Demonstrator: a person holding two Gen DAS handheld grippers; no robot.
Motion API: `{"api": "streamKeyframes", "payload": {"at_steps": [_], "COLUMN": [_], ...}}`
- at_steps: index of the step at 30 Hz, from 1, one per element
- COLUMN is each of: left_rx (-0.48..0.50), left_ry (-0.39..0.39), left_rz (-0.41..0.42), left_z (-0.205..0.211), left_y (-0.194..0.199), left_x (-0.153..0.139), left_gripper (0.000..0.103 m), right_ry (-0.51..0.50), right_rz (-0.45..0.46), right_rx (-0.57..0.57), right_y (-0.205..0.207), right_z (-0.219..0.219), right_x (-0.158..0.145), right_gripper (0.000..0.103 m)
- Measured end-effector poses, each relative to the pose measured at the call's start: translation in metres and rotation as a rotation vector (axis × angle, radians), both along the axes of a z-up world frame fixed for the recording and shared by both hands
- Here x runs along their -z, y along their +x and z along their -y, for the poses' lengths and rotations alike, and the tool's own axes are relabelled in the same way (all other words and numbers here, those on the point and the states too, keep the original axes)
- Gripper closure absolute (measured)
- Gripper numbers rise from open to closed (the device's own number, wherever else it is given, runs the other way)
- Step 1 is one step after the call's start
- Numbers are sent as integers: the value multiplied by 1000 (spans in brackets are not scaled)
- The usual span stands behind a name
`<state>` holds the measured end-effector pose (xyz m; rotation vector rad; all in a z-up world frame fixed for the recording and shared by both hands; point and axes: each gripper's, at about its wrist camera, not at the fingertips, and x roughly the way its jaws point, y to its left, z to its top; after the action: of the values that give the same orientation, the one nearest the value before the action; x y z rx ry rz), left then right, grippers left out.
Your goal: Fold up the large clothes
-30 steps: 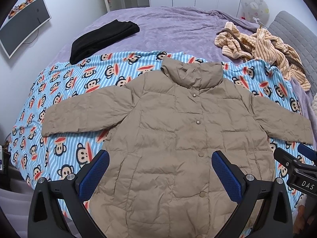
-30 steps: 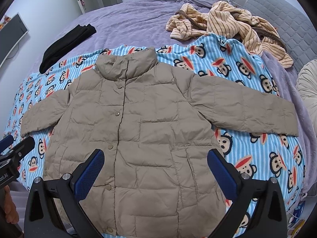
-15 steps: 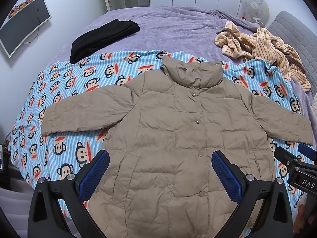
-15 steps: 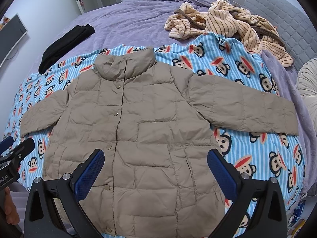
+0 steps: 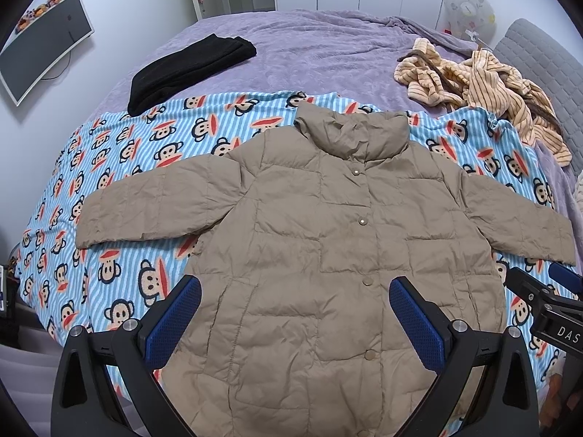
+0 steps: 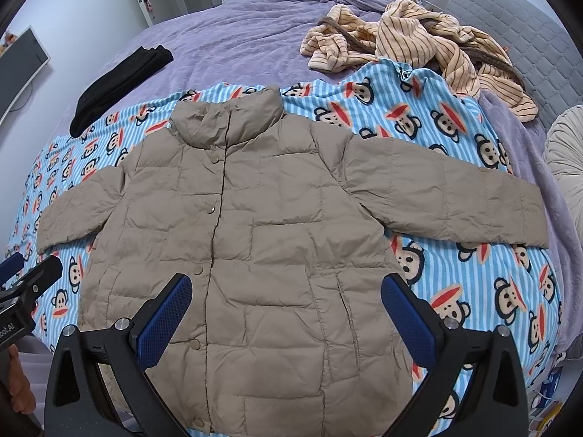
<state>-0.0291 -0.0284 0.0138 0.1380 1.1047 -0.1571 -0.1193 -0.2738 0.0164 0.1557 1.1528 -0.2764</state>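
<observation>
Left gripper (image 5: 294, 315): blue-padded jaws spread wide, nothing between them, hovering over the lower body of the tan quilted puffer jacket (image 5: 328, 240). Right gripper (image 6: 286, 311): same story, jaws apart and empty, above the hem zone. Each gripper's tip shows at the edge of the other's view, so they sit side by side at the foot of the bed.

Jacket lies flat, front up, snaps closed, collar away from the grippers, both sleeves out to the sides, on a blue striped blanket with a monkey-face print (image 5: 120, 255). That blanket sits on a purple bedspread (image 5: 309, 43). Beyond the blanket: a folded black garment (image 5: 189, 67) on the left, a crumpled beige striped robe (image 6: 411, 45) on the right. Neither touches the jacket.

Step in hand, as I read it: pre-fold, garment laid out, no grasp made yet. Likely next move is 1 sleeve in across the chest. The left sleeve cuff (image 5: 91, 218) and right sleeve cuff (image 6: 524, 215) are both well apart from the grippers, so each needs a reach outward and down, then a pinch on the cuff edge. Puffy fill is springy and the shell looks slick; a shallow pinch may slip.

Versus 1.0 s and 0.5 s ago: practically no change. Jacket, sleeves and jaw spread match; at most a slight camera drift in the right view.
</observation>
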Motion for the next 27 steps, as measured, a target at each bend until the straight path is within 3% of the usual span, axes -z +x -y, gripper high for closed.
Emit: {"api": "streamKeyframes", "payload": {"at_steps": [27], "left_rx": [0], "left_ry": [0], "left_rz": [-4], "left_z": [5], "left_y": [-4], "left_x": [4], "left_gripper": [0], "right_ry": [3], "right_rz": [-2], "right_rx": [7], "right_y": [2], "right_z": [5], "right_x": [2], "right_gripper": [0]}}
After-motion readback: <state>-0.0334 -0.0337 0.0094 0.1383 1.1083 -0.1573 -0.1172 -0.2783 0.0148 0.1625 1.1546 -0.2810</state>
